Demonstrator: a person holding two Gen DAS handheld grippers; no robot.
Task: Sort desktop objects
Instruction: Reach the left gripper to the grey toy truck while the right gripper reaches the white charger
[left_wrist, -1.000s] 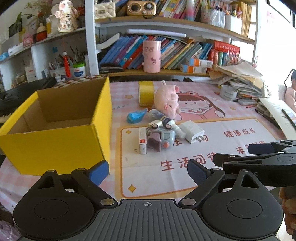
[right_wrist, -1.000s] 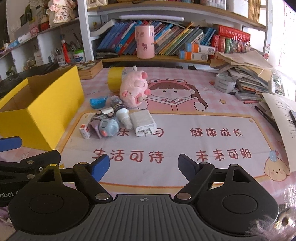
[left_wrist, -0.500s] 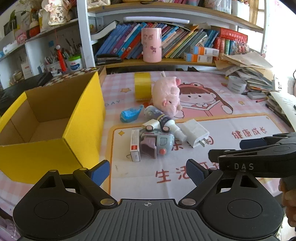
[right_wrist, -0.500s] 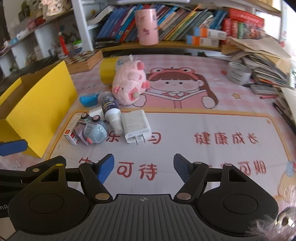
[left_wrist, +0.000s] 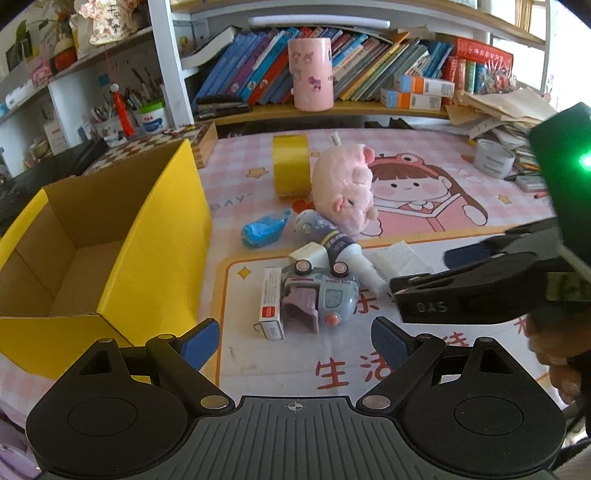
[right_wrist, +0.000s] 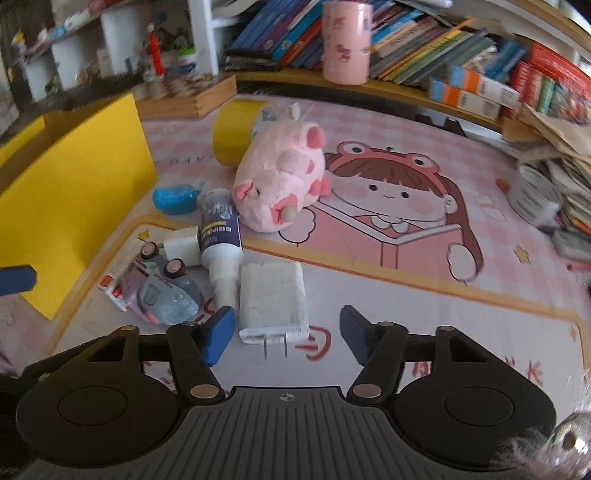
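Yellow box (left_wrist: 122, 236) shows bare cardboard inside — right hand-held gripper (right_wrist: 287, 334) closing, unladen.

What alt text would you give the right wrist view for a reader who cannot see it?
The right gripper, jaws closing with nothing pressed between them, hovers just short of a white plug-in charger on a pink cartoon desk mat. Beside it lie a white spray bottle, grey toy car, pink plush pig and yellow cardboard box.

Both grippers are matte black plastic with blue pads on the fingertips (left_wrist: 199, 341), round discs, brass-coloured screws and a ribbed base. The right gripper (left_wrist: 421, 273) bears embossed letters "DAS" and a green light on its housing.
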